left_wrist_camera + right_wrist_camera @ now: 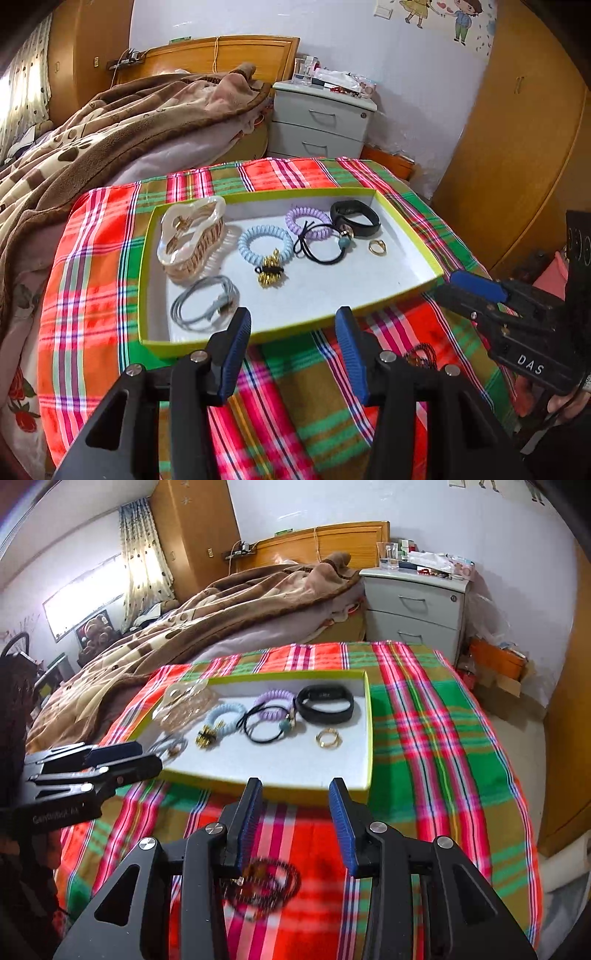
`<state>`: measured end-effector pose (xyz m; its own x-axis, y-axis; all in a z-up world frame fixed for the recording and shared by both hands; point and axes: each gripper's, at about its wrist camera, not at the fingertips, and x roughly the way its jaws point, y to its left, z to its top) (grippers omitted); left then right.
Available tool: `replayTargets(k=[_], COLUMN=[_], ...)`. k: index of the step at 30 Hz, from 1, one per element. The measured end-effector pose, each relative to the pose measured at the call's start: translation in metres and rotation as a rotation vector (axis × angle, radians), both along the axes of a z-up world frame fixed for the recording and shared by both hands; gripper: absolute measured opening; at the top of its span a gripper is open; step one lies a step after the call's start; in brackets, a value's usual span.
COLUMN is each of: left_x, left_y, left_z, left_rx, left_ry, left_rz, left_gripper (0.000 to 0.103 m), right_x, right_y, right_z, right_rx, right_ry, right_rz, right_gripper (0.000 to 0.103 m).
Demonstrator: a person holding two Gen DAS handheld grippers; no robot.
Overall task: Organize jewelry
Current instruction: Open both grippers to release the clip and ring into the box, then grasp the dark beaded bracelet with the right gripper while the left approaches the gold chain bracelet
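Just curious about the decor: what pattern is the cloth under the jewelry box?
Plaid cloth in red, green and tan, clearest in the right wrist view.

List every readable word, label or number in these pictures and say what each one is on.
"DAS": white letters on the body of the right gripper, seen from the left wrist.
"GenRobot" followed by blurred characters: on the body of the left gripper, seen from the right wrist.
Display on the black wristband: too small to read.
Packages on the nightstand: too blurred to read.

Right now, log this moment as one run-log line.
left gripper: open, empty | right gripper: open, empty | beaded bracelet: on cloth, outside tray | ring: in tray
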<state>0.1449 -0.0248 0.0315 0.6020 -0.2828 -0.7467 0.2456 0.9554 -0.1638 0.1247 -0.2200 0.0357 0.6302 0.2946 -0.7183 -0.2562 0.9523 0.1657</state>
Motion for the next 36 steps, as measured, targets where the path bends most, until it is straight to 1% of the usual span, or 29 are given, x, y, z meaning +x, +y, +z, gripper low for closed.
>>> replayTargets(k=[4, 7, 11, 14, 17, 20, 23, 25, 27, 29, 30, 32, 34, 36], left_x=[-0.012, -0.019, -0.027, -0.032, -0.036, -0.039, -0.042, -0.044, -0.045, -0.045, -0.046, -0.047, -0.049, -0.049], left_y=[0.004, 0.007, 0.012, 0.016, 0.019, 0.021, 0.024, 0.026, 0.027, 0.029, 0.029, 0.030, 0.031, 0.032], left_z=[0.000, -0.002, -0.007, -0.010, -0.011, -0.011, -0.012, -0.011, -0.012, -0.014, -0.015, -0.016, -0.017, -0.018], left_rx=[-0.022, -0.020, -0.031, -0.033, -0.037, -0.036, -0.037, -0.041, -0.044, -0.048, -0.050, -0.054, -0.054, -0.055], left_ry=[0.009, 0.011, 0.027, 0.034, 0.036, 0.038, 0.038, 0.037, 0.037, 0.044, 0.048, 0.053, 0.052, 0.054], left_rz=[0.001, 0.004, 0.014, 0.026, 0.033, 0.038, 0.043, 0.044, 0.050, 0.058, 0.060, 0.058, 0.056, 0.058], left_gripper=[0.050, 0.050, 0.050, 0.050, 0.050, 0.050, 0.050, 0.050, 0.050, 0.050, 0.050, 0.050, 0.050, 0.050], right_x=[-0.012, -0.019, -0.029, -0.034, -0.039, -0.042, -0.047, -0.050, -0.050, -0.049, -0.050, -0.053, -0.054, -0.053], right_y=[-0.002, -0.001, 0.003, 0.007, 0.018, 0.029, 0.038, 0.043, 0.048, 0.052, 0.055, 0.056, 0.052, 0.054], right_z=[-0.008, -0.014, -0.023, -0.030, -0.035, -0.036, -0.033, -0.027, -0.027, -0.027, -0.026, -0.024, -0.022, -0.025], right_rx=[0.011, 0.020, -0.001, 0.017, -0.004, -0.013, -0.038, -0.047, -0.052, -0.089, -0.108, -0.095, -0.051, -0.039], right_ry=[0.026, 0.046, 0.068, 0.106, 0.114, 0.107, 0.075, 0.036, 0.032, 0.023, 0.001, -0.019, -0.027, -0.003], right_rz=[-0.005, 0.008, 0.024, 0.056, 0.080, 0.098, 0.102, 0.104, 0.121, 0.100, 0.086, 0.087, 0.085, 0.108], right_gripper=[0.039, 0.039, 0.039, 0.039, 0.039, 0.045, 0.045, 0.045, 0.045, 0.045, 0.045, 0.045, 0.045, 0.045])
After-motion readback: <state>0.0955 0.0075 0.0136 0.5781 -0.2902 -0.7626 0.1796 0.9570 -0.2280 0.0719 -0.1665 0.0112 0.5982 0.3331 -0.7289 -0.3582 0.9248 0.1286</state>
